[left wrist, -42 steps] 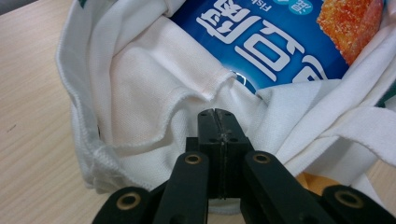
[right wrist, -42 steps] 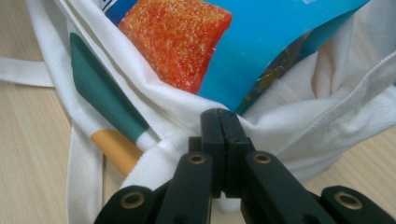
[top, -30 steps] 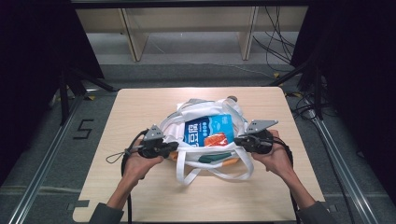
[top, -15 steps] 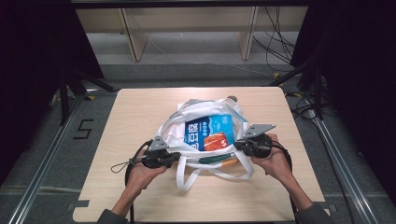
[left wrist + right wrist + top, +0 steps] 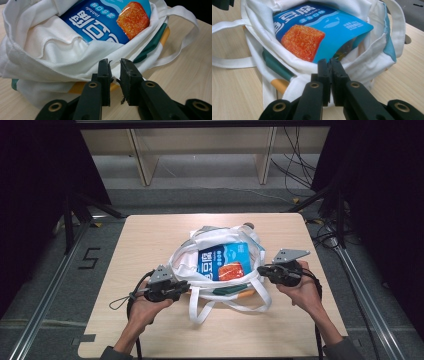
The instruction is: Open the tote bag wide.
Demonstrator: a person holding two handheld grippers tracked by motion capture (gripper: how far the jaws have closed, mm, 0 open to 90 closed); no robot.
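Cloth of the white tote bag (image 5: 220,270), in the middle of the high view, looks soft and light, so its rim is best to pinch. The left gripper (image 5: 115,65) has just been opening, its jaws slightly apart with the hem loose between. The right gripper (image 5: 329,65) is closed on the rim beside the blue packet (image 5: 317,32).

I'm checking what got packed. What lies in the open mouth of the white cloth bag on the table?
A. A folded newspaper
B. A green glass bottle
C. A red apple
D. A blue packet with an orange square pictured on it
D: the high view shows a blue packet with an orange square printed on it lying in the mouth of the white cloth bag, and both gripper views show the same packet close up.
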